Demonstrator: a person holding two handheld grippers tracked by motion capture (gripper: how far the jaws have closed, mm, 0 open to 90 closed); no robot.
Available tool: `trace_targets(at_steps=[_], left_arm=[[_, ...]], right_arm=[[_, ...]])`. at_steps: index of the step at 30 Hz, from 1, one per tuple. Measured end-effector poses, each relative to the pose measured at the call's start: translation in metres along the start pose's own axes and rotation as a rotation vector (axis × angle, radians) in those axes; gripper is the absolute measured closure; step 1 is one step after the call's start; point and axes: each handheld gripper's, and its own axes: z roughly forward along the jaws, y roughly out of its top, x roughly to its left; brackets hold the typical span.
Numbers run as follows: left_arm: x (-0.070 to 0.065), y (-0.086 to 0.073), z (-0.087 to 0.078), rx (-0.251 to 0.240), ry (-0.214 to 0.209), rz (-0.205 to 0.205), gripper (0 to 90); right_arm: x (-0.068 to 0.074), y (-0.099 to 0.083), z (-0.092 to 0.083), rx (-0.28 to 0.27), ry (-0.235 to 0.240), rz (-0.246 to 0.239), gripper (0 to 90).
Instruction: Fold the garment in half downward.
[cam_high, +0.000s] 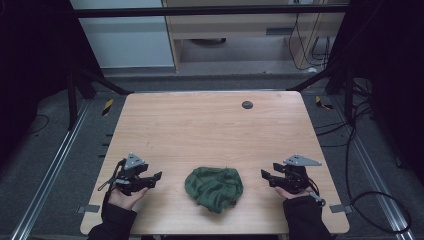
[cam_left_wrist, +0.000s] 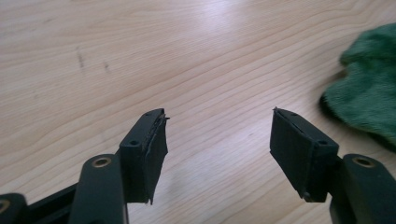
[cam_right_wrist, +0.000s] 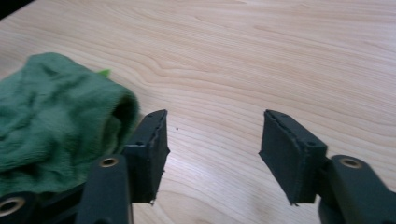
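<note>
A crumpled dark green cloth (cam_high: 214, 187) lies on the wooden table (cam_high: 210, 125) near its front edge, between my two grippers. My left gripper (cam_high: 155, 178) sits to the cloth's left, apart from it and pointing toward it. Its jaws stand open with nothing between them (cam_left_wrist: 218, 126); the cloth (cam_left_wrist: 369, 93) shows at the right edge of the left gripper view. My right gripper (cam_high: 265, 176) sits to the cloth's right, open and holding nothing (cam_right_wrist: 212, 128). In the right gripper view the cloth (cam_right_wrist: 51, 116) lies just beside and behind one jaw.
A small dark round disc (cam_high: 247, 104) is set in the table near its far edge. Black frame posts and cables (cam_high: 350, 145) stand on the floor at the right, and a metal rail (cam_high: 55, 170) runs along the left.
</note>
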Motion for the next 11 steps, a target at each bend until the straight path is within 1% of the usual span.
trace_targets(at_steps=[3, 5, 6, 7, 8, 10, 11], left_arm=[[0.009, -0.003, 0.000, 0.004, 0.019, -0.016, 33.6], [0.015, -0.005, -0.002, -0.005, 0.032, -0.030, 32.5], [0.017, -0.006, -0.002, -0.009, 0.035, -0.042, 31.6], [0.020, -0.006, -0.002, -0.011, 0.041, -0.049, 30.9], [0.023, -0.007, -0.002, -0.010, 0.044, -0.054, 30.6], [0.027, -0.009, -0.003, -0.016, 0.061, -0.067, 29.4], [0.028, -0.009, -0.003, -0.014, 0.063, -0.070, 28.6]], right_arm=[[-0.004, -0.002, 0.001, 0.006, -0.023, 0.002, 36.0], [-0.006, -0.002, 0.001, 0.014, -0.038, 0.010, 34.3], [-0.008, -0.003, 0.001, 0.011, -0.045, 0.008, 33.6], [-0.009, -0.003, 0.001, 0.014, -0.049, 0.017, 32.7], [-0.011, -0.003, 0.001, 0.009, -0.055, 0.015, 32.1], [-0.013, -0.004, 0.000, 0.011, -0.063, 0.027, 30.8], [-0.015, -0.004, 0.000, 0.008, -0.070, 0.028, 30.1]])
